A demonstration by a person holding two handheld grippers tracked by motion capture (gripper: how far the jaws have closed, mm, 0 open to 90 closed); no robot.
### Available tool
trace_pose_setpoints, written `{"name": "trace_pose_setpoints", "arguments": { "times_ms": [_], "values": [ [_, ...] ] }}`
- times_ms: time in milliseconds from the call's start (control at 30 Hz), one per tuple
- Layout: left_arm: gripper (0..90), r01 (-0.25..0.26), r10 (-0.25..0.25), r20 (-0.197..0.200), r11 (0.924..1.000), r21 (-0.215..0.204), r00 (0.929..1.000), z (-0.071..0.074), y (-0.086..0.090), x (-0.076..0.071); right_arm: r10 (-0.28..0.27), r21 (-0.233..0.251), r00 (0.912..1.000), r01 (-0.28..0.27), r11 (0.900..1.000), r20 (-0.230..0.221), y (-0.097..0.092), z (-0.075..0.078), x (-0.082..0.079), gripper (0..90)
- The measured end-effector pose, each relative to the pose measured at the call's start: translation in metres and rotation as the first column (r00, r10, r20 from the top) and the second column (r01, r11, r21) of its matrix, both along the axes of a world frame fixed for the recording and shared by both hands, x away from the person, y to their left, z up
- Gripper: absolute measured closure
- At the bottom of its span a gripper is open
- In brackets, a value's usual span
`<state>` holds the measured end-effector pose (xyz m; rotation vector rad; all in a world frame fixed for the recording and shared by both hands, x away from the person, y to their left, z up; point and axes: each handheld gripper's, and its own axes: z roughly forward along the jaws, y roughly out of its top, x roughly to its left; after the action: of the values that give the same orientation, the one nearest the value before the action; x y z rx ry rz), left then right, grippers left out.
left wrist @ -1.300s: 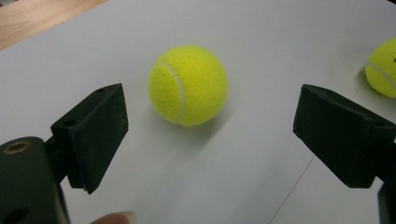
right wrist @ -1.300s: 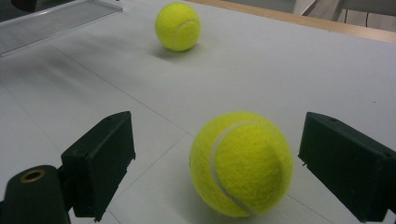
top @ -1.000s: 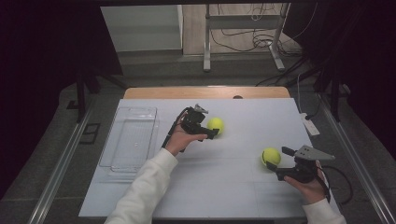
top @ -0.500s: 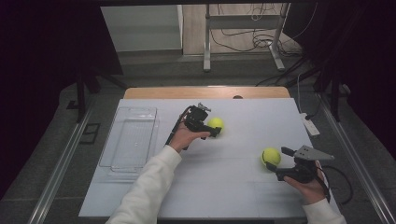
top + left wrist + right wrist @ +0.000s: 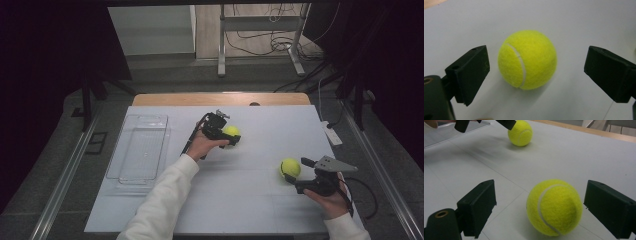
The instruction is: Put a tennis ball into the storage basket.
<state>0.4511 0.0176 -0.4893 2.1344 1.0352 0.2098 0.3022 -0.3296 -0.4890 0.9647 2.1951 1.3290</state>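
Note:
Two yellow tennis balls lie on the white table. The far ball sits between the jaws of my left gripper, with a gap on each side. Those jaws have just been opening and stand open around the ball without touching it. The near ball rests between the jaws of my right gripper, closer to the right-hand jaw but with space on both sides; that gripper is open too. In the right gripper view the far ball lies beyond, under the left gripper's fingertips.
A clear plastic tray lies on the left part of the table. A small white device with a cable sits at the right edge. Metal rails run along the floor on both sides.
My left gripper has edged right and slightly down toward the far ball, so its jaws now flank it. The right gripper and both balls have stayed where they were.

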Motion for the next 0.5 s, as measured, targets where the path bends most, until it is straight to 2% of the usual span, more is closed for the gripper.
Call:
{"name": "trace_pose_setpoints", "arguments": {
  "times_ms": [200, 500],
  "values": [
    [7.6, -0.012, 0.011, -0.019, 0.9999, -0.008, 0.9997, -0.006, -0.001, 0.005, -0.003, 0.0, 1.0, 0.003, 1.0, -0.002, 0.0, 0.0, 0.0, 11.0],
    [8.6, -0.004, 0.004, -0.033, 1.0, 0.006, 0.9995, -0.014, -0.005, 0.008, -0.006, -0.001, 1.0, 0.006, 1.0, -0.003, 0.0, -0.001, 0.001, 11.0]
  ]
}}
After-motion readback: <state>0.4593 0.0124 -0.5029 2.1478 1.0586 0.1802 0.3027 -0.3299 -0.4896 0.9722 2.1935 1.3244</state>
